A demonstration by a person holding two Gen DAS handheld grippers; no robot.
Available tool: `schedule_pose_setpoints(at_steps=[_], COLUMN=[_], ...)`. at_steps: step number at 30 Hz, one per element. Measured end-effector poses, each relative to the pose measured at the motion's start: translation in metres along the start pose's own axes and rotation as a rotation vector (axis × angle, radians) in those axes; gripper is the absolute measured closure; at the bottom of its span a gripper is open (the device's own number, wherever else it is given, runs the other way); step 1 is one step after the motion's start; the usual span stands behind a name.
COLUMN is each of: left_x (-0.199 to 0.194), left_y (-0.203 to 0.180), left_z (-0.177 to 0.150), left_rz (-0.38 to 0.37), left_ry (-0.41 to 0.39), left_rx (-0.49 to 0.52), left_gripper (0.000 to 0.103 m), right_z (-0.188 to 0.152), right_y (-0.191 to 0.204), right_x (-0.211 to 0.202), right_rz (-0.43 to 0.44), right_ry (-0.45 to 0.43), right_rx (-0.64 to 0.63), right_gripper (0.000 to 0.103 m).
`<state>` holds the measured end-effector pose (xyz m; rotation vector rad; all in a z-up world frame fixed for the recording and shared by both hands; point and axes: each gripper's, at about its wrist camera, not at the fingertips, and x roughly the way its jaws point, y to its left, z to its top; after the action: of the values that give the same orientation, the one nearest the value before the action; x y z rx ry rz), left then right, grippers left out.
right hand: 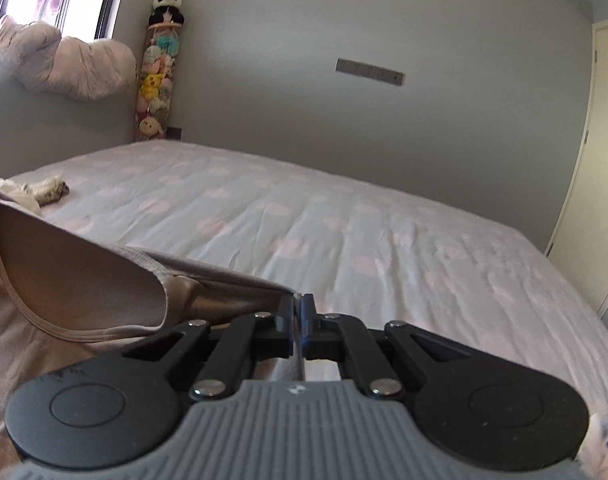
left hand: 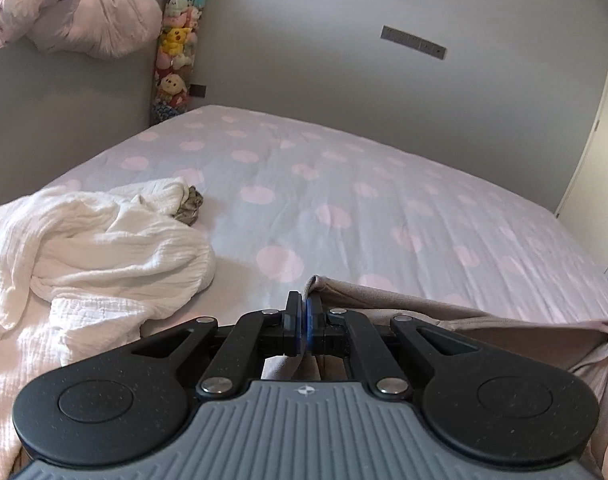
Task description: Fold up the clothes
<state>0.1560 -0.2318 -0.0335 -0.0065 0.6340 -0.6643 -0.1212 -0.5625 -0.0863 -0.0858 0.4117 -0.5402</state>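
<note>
My L gripper [left hand: 304, 312] & R gripper [right hand: 301, 312] fingers each pinch beige garment [right hand: 103, 292] edge; only L view shows white cloth [left hand: 103, 248] left of fingers.

White cloth heap [left hand: 91, 248] lies left of the garment [left hand: 484, 320] (both on the bed [left hand: 384, 200]).

The beige garment [left hand: 484, 320] runs off the left-wrist frame at four o'clock, its shape untellable. The white muslin cloth [left hand: 83, 248] is cut at nine o'clock and partly hides a small patterned item [left hand: 189, 206], perhaps a sock.
</note>
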Motion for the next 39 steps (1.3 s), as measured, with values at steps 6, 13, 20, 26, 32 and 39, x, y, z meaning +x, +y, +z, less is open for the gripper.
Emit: schedule_pose_setpoints(at_steps=[6, 13, 20, 26, 32, 39], left_x=[-0.086, -0.193, -0.256, -0.286, -0.288, -0.261], left_y=[-0.03, -0.065, -0.087, -0.095, -0.094, -0.089], left_z=[0.043, 0.084, 0.103, 0.104, 0.103, 0.103], left_rz=[-0.056, -0.107, -0.154, -0.184, -0.189, -0.166], left_ry=[-0.181, -0.416, -0.539, -0.591, -0.602, -0.524], left_rx=[0.061, 0.119, 0.156, 0.184, 0.202, 0.209], left_gripper=[0.102, 0.102, 0.102, 0.102, 0.102, 0.102], right_z=[0.066, 0.118, 0.14, 0.145, 0.141, 0.137], right_y=[-0.017, -0.029, -0.043, -0.05, -0.049, -0.049], right_x=[-0.08, -0.176, -0.247, -0.297, -0.314, -0.285], right_rz=[-0.103, -0.178, -0.216, -0.233, -0.232, -0.219], right_ry=[-0.222, -0.443, -0.575, -0.63, -0.638, -0.567], right_rx=[-0.042, -0.049, -0.01, -0.018, -0.017, -0.021], right_gripper=[0.1, 0.1, 0.1, 0.099, 0.099, 0.099])
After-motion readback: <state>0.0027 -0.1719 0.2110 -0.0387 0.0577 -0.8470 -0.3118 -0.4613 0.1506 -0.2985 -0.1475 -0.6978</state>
